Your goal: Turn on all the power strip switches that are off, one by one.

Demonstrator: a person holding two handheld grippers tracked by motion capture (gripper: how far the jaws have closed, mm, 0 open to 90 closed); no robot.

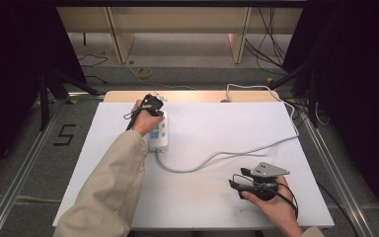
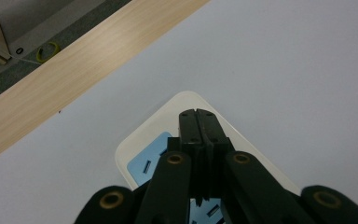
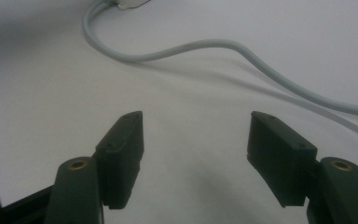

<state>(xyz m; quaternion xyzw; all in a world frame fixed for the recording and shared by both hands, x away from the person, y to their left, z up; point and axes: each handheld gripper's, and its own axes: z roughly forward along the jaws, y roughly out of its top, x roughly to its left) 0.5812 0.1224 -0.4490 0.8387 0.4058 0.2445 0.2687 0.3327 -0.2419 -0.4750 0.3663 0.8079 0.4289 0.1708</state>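
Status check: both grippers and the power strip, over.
Left gripper shut, over the power strip. Right gripper open, empty, above bare white board. Grey cable runs between them; nothing blocking.

A board (image 1: 202, 197) is laid on a table (image 1: 187, 96), whose far edge is left exposed above it in the high view. A power strip (image 1: 159, 134) is set on the board at upper left of the frame, and the left gripper (image 1: 150, 106) is held over its far end. A cable (image 1: 217, 157) is run from the strip's near end rightward across the board, then up along the right edge and off the far side. The right gripper (image 1: 237, 183) is placed at lower right, below the cable and well apart from the strip.
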